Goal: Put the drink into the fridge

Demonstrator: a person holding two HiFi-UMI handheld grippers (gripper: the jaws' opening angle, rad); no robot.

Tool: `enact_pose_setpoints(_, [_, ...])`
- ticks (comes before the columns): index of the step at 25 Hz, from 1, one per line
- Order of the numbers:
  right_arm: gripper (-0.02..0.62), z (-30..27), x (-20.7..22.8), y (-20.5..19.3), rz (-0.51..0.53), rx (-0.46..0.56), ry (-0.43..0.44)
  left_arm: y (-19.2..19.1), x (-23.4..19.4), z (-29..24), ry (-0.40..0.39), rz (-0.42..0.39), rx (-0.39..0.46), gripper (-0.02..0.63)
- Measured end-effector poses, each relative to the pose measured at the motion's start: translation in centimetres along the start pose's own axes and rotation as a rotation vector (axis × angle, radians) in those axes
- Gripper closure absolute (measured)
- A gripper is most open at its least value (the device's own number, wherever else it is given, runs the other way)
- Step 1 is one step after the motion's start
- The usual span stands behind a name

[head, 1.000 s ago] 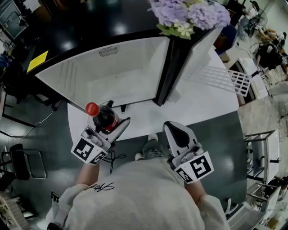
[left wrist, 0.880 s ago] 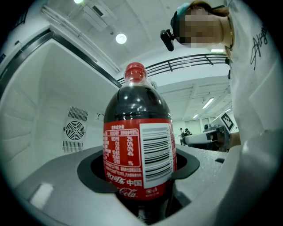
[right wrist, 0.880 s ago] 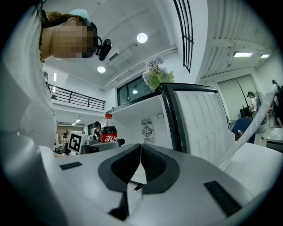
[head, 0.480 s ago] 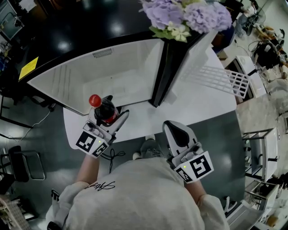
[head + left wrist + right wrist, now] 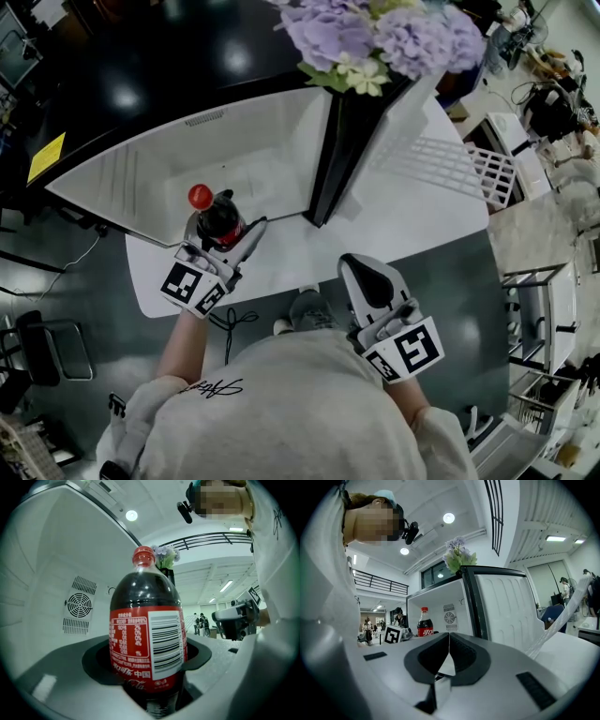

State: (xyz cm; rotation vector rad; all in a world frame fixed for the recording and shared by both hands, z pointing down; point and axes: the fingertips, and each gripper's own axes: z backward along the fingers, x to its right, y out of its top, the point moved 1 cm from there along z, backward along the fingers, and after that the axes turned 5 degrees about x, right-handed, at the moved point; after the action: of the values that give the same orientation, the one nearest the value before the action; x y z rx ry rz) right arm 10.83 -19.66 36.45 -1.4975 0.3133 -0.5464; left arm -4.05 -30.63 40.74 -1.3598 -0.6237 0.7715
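A cola bottle [image 5: 217,221] with a red cap and red label stands upright in my left gripper [image 5: 228,236], whose jaws are shut on its body. In the left gripper view the bottle [image 5: 147,644] fills the middle, with the white fridge interior [image 5: 56,573] and its fan vent behind it. From above, the bottle sits at the mouth of the open white fridge [image 5: 234,159]. My right gripper [image 5: 367,278] hangs lower right, jaws shut with nothing in them. The right gripper view looks over those closed jaws [image 5: 449,656] at the bottle [image 5: 424,623] and the open fridge door [image 5: 501,606].
The fridge door [image 5: 412,159] swings open to the right, its shelf rails showing. A purple flower bunch [image 5: 375,33] sits on top of the fridge. A black cable [image 5: 230,328] lies on the dark floor by my feet. People stand far off in the room.
My left gripper has carried the bottle forward towards the fridge opening. The right gripper has hardly moved.
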Motion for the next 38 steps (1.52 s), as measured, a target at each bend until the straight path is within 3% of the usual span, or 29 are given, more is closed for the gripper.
enact_pose_setpoints(38, [0.583, -0.3, 3.0, 0.1, 0.02, -0.037, -0.032, -3.8, -5.0, -6.8, 0.049, -0.022, -0.037, 0.284])
